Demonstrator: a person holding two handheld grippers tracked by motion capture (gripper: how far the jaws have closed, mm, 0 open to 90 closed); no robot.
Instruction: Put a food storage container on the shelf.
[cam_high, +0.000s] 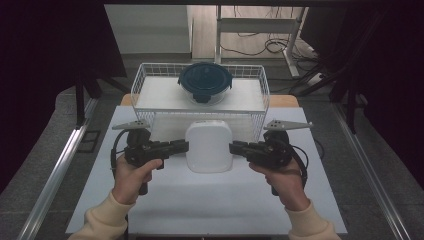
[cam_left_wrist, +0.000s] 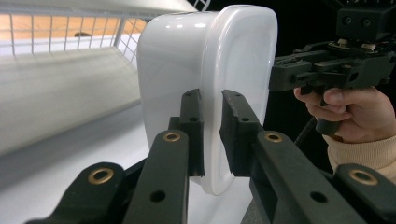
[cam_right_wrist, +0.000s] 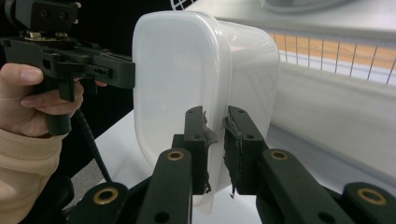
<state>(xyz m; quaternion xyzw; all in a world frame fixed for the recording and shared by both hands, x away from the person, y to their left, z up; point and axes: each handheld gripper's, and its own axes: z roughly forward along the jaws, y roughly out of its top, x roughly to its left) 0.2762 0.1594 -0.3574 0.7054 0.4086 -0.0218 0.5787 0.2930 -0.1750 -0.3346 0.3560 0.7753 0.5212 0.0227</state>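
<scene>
Two things share the white table (cam_high: 150, 200) with the grippers: a white wire basket (cam_high: 145, 80) at the far edge and, inside it, a round glass container with a dark blue clip lid (cam_high: 205, 82). The basket's near wall stands directly behind the white lidded plastic container (cam_high: 209, 147), close to its far side, and the blue-lidded container sits beyond that wall, well apart from both grippers. Nothing lies between either gripper and the white container. The left gripper (cam_high: 182, 147) comes in from the left and the right gripper (cam_high: 235, 147) from the right, both held level and pointing toward each other with the container between them. In the left gripper view, the black jaws are clamped on the protruding rim of the white container (cam_left_wrist: 210, 93), one pad on either side of the lid's edge. In the right gripper view, the jaws pinch the same rim on the opposite side of the container (cam_right_wrist: 187, 79), their worn pads pressed against it. From above, the container appears held just in front of the basket, its lid facing up.
</scene>
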